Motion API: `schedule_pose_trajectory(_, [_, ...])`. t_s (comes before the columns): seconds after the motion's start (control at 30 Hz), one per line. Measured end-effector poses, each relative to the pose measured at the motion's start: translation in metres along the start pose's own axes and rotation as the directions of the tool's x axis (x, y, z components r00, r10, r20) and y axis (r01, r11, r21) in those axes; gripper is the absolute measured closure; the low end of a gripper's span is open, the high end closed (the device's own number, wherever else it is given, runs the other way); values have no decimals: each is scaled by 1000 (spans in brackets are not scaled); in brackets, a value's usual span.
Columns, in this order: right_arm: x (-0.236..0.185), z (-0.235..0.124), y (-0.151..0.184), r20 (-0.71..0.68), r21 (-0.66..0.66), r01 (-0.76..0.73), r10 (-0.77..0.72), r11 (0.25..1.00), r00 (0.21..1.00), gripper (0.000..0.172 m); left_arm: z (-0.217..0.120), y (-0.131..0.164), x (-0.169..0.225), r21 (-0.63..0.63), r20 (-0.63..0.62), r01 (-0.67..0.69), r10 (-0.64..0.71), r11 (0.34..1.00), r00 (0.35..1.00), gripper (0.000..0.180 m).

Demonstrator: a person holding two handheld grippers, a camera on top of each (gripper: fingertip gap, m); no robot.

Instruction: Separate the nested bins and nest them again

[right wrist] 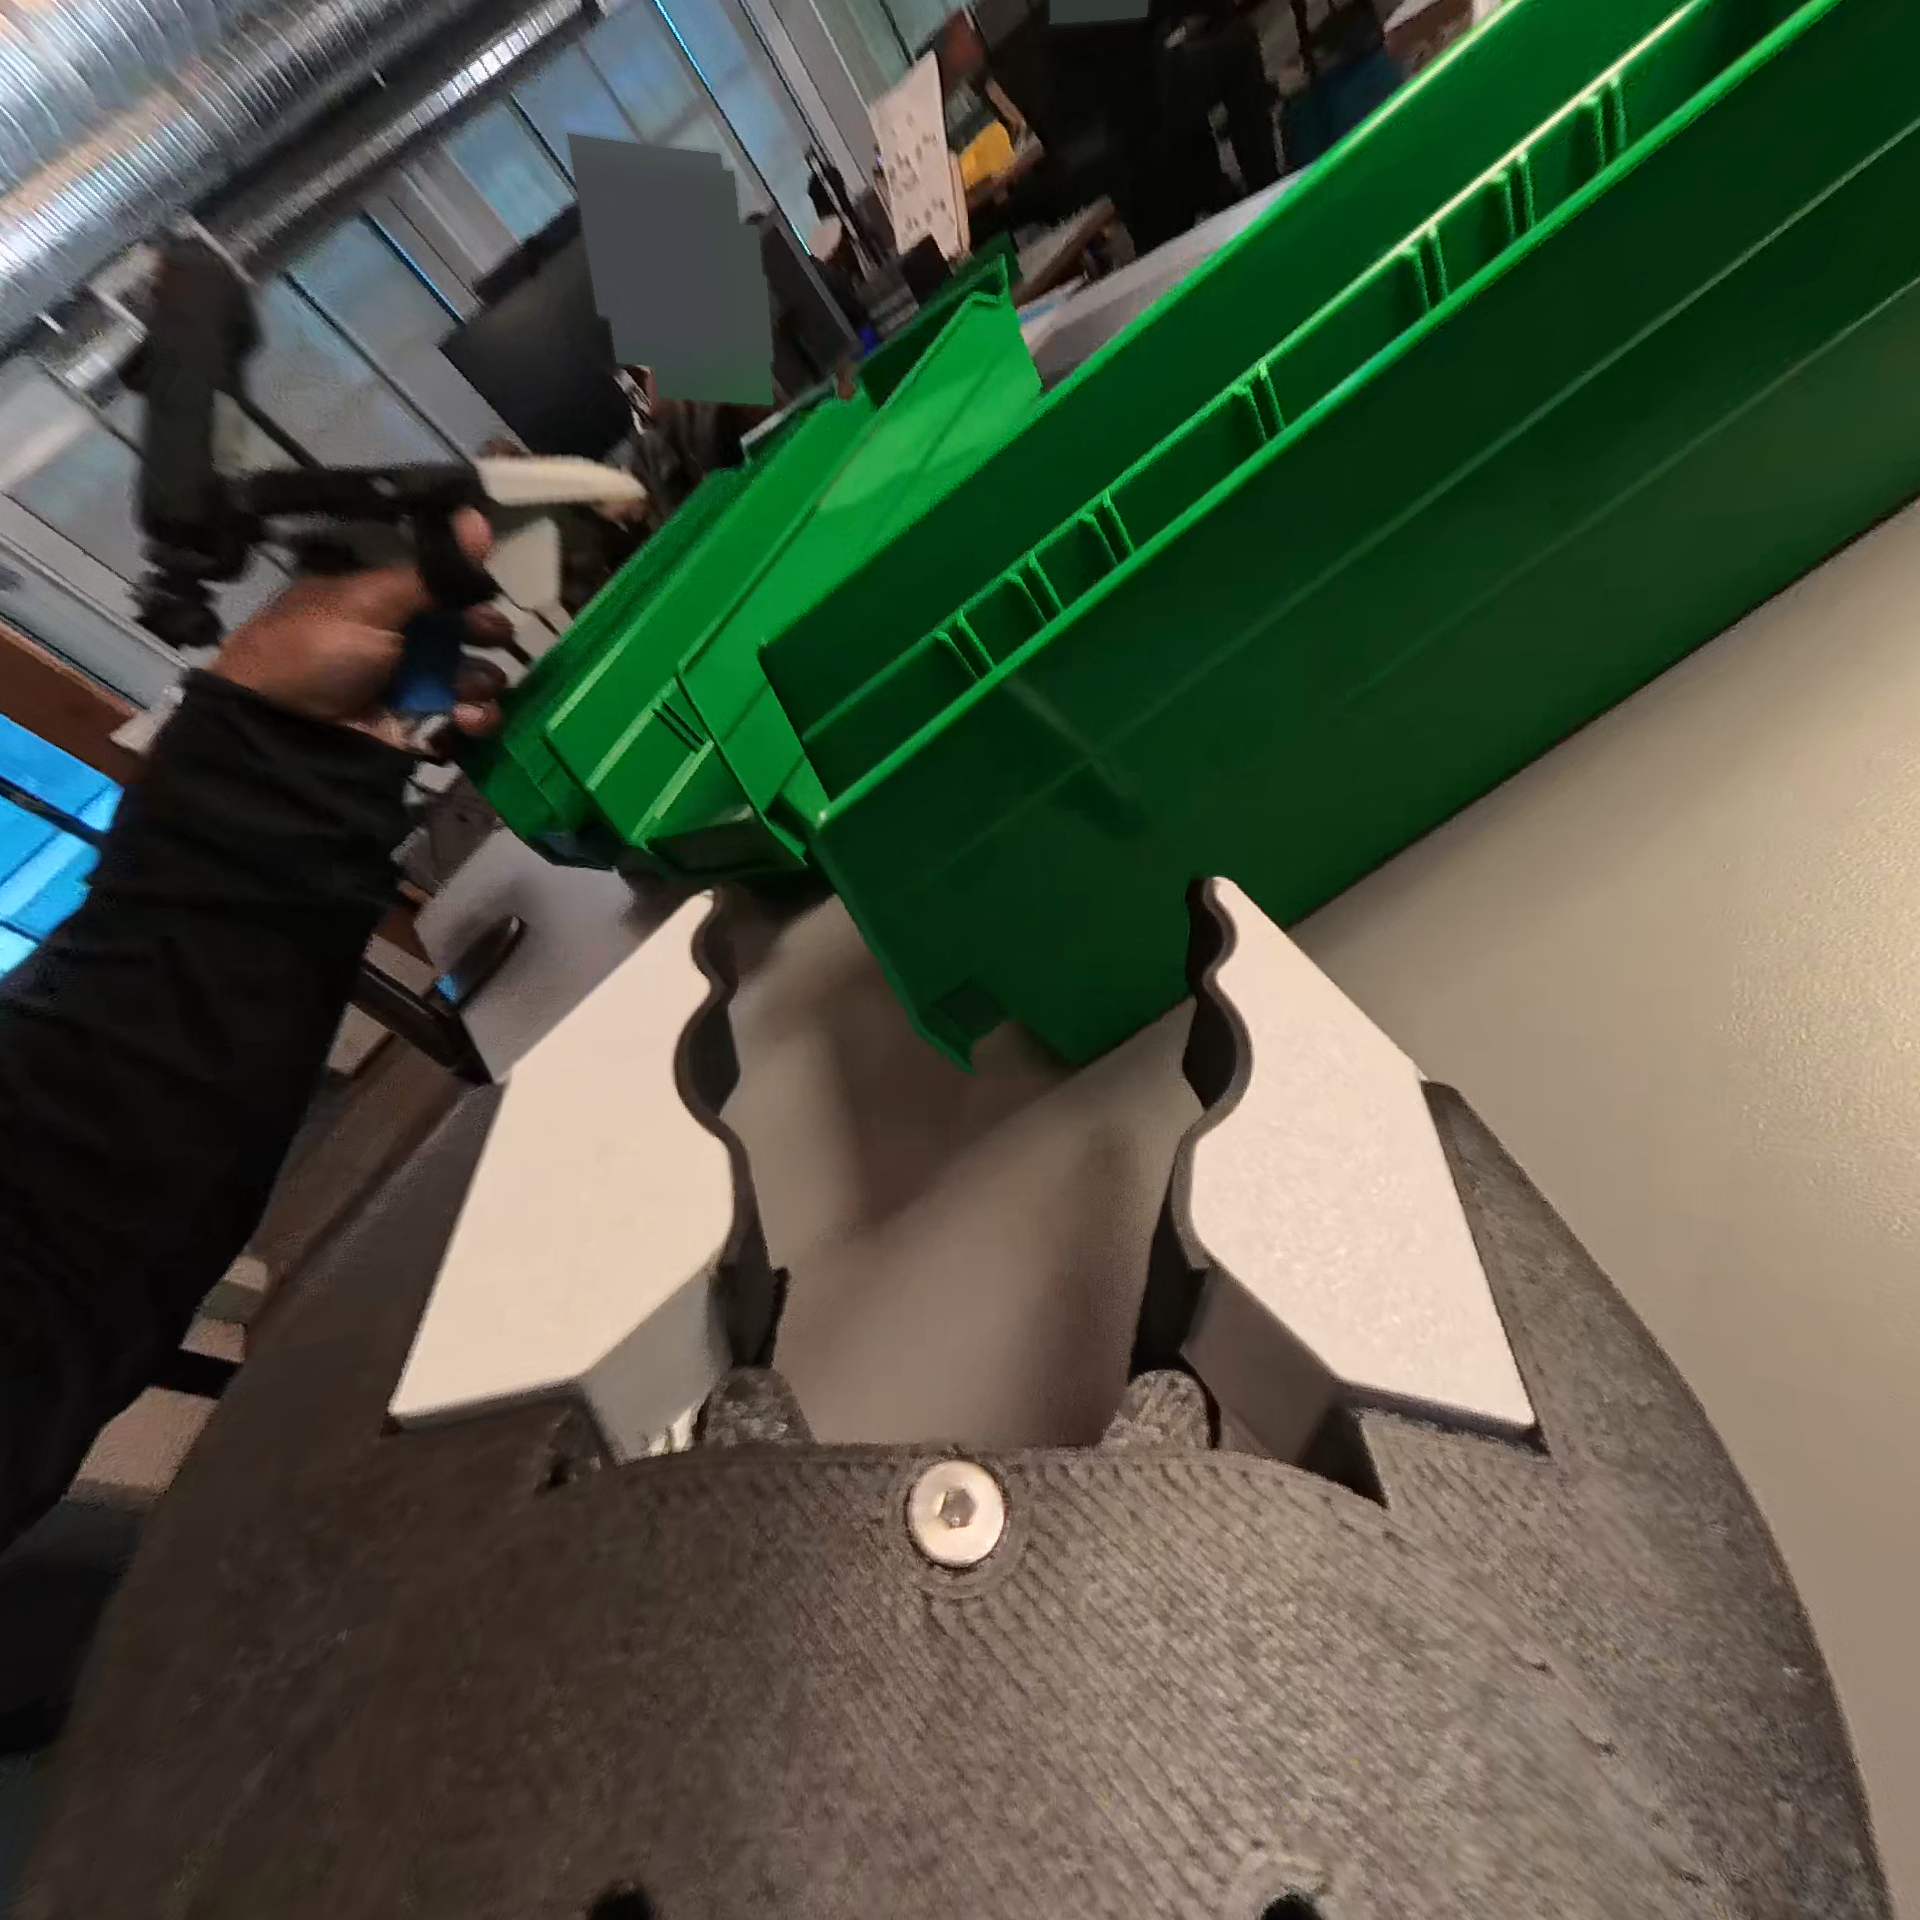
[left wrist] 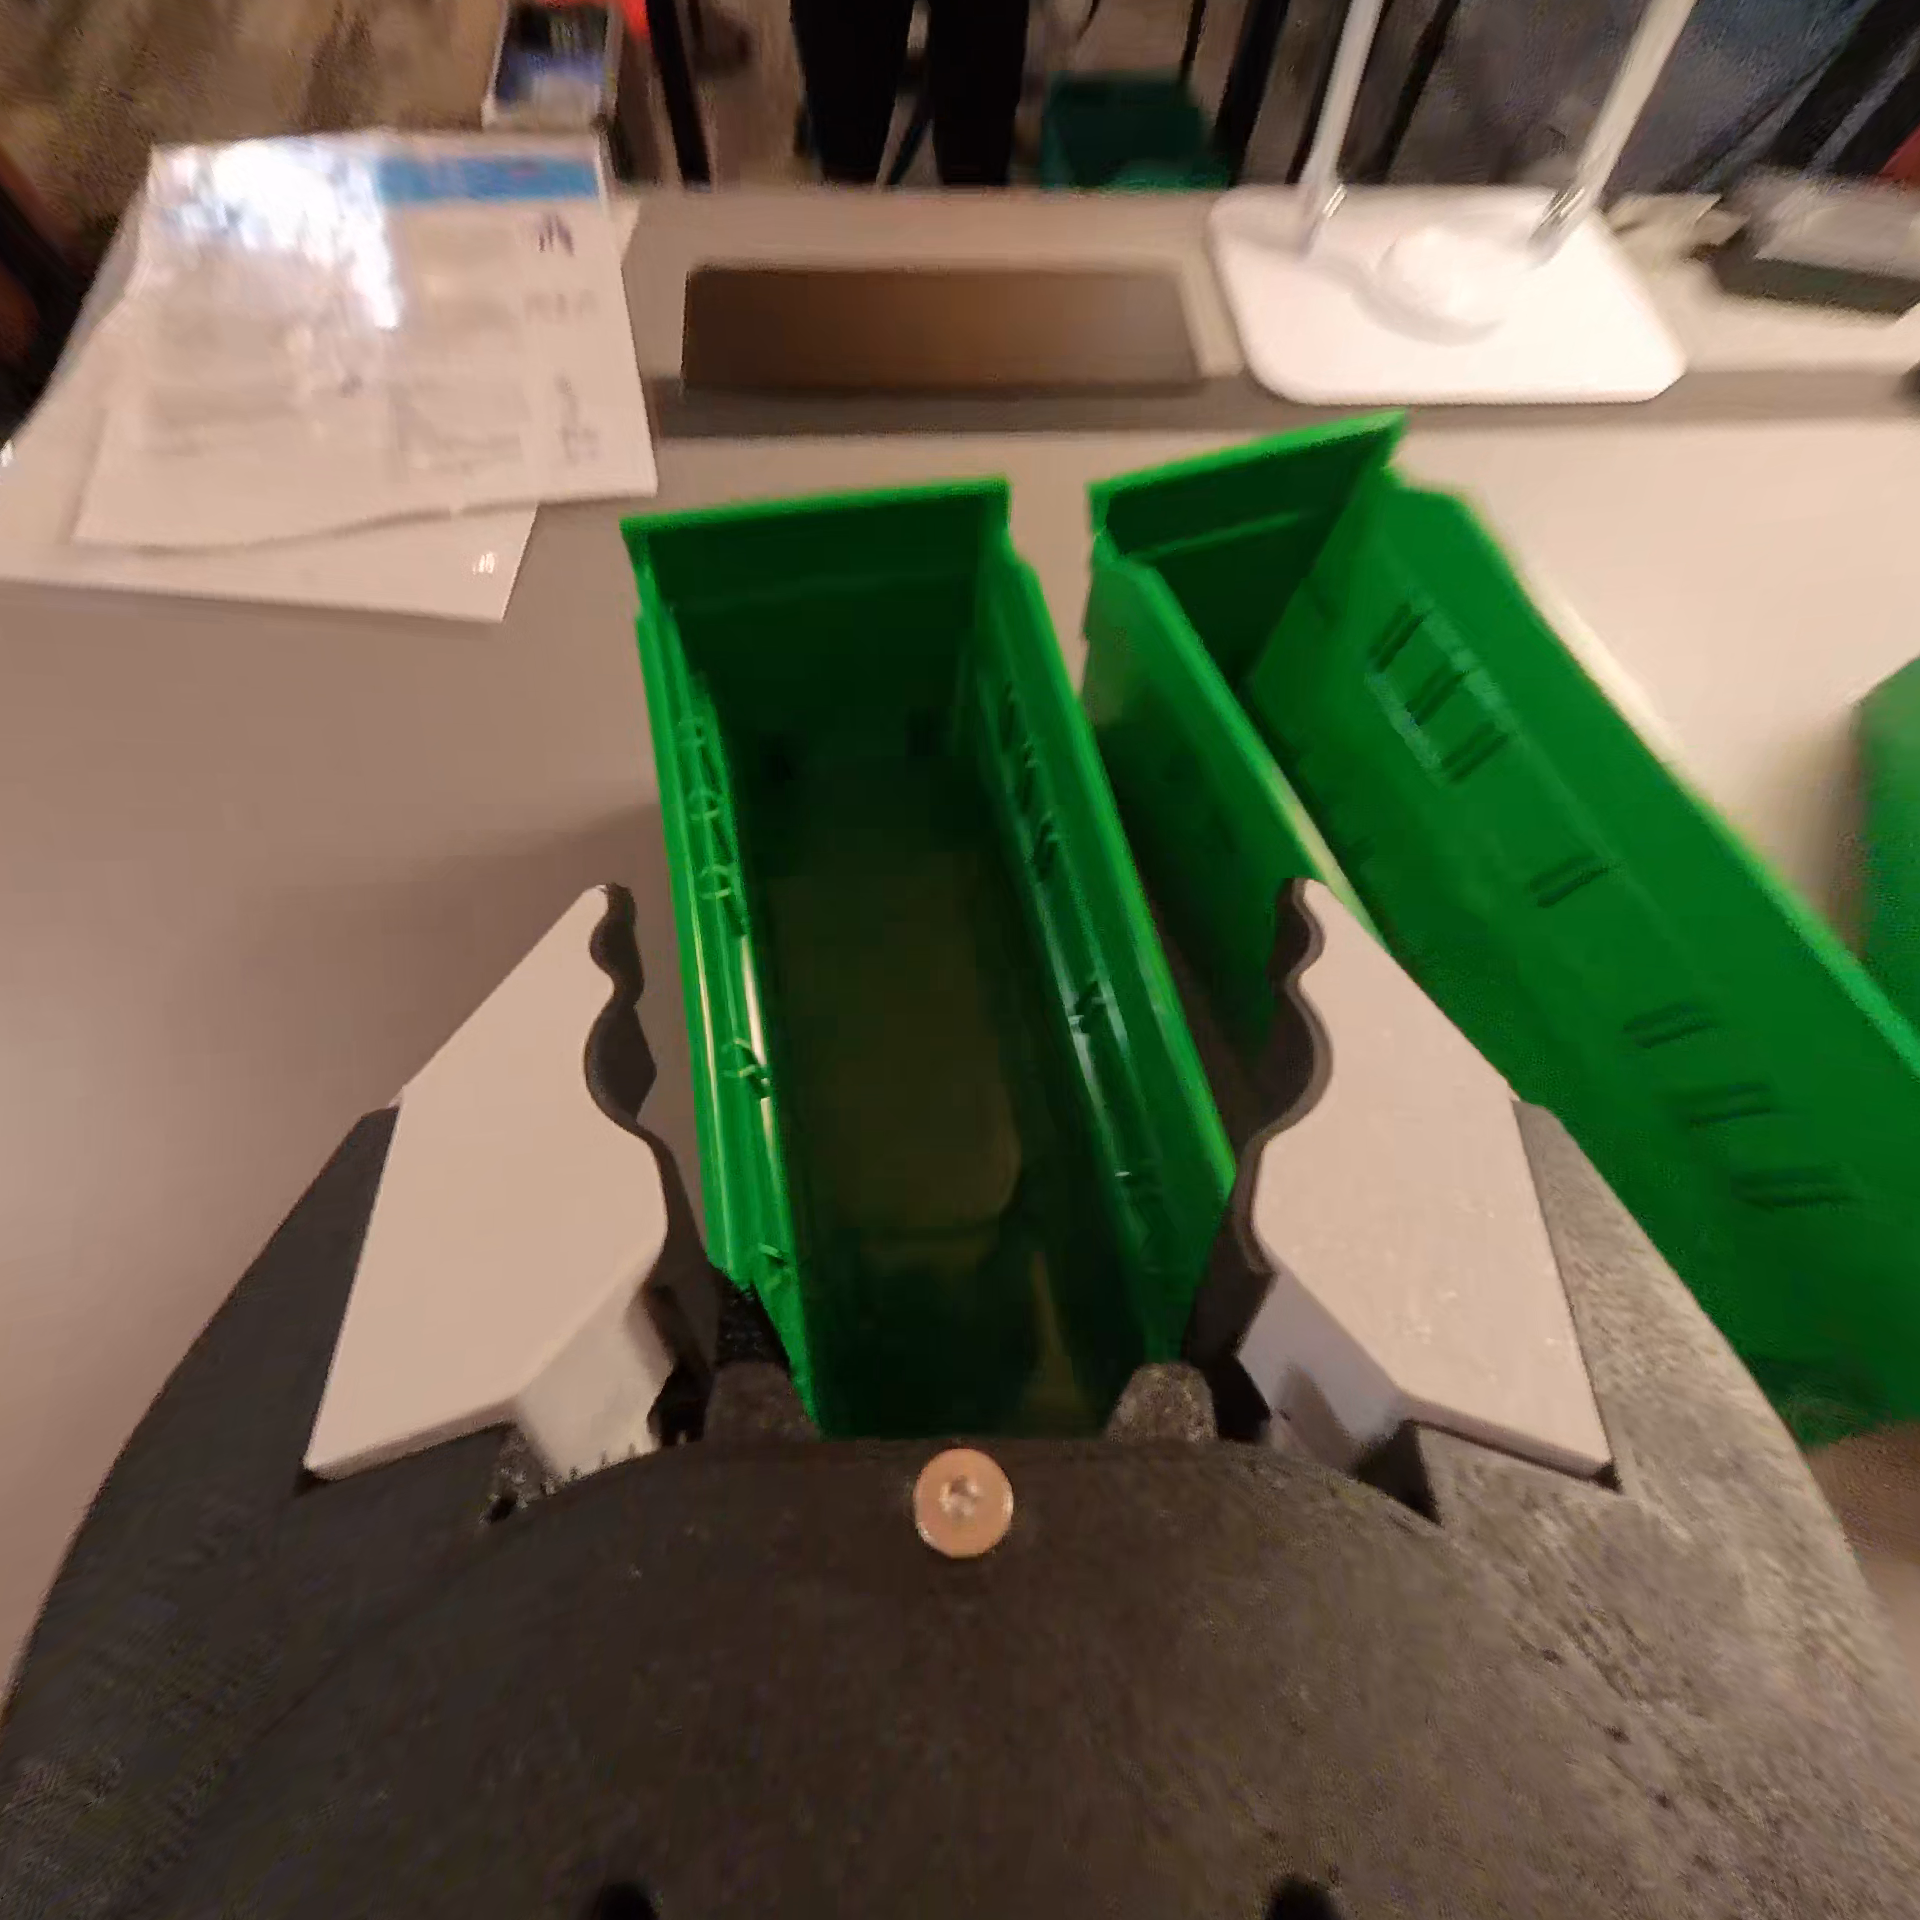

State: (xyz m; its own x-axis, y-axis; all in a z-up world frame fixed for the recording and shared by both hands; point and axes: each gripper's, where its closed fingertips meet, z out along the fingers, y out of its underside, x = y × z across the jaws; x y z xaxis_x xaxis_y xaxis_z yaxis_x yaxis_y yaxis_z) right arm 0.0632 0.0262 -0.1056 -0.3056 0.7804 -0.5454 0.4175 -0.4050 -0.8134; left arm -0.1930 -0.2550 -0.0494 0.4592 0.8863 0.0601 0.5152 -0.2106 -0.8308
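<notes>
A long narrow green bin stands on the table between the fingers of my left gripper. The jaws are spread wide, and a gap shows between the left pad and the bin's wall. A second green bin lies tilted just to its right. In the right wrist view this second bin is the near one. Its lower corner lies ahead of my right gripper, which is open and empty. Behind it are green bins with layered rims, with the left gripper at their end.
Papers lie at the back left of the grey table. A dark recessed panel and a white lamp base are at the back. Another green thing shows at the right edge. A black-sleeved arm is on the left.
</notes>
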Motion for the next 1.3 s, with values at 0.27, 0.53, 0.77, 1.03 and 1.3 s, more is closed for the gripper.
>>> schedule_pose_trajectory(0.27, [36,-2,3,-185,-111,33,-53,993,981,92,-80,39,109,189,-370,9,63,982,927,76])
schedule_pose_trajectory(0.53, [71,-25,-8,-344,-90,47,-76,995,936,104,-73,103,153,180,-361,22,45,983,931,99])
schedule_pose_trajectory(0.77, [86,-43,-20,-432,-35,56,-65,998,899,126,-39,104,147,184,-258,13,36,983,966,136])
schedule_pose_trajectory(1.03, [80,-41,-25,-381,-55,103,-116,993,917,156,-23,95,152,225,-270,17,46,974,962,159])
schedule_pose_trajectory(1.3, [86,-25,-33,-366,-50,107,-118,993,923,158,-12,89,160,235,-294,21,51,972,955,165])
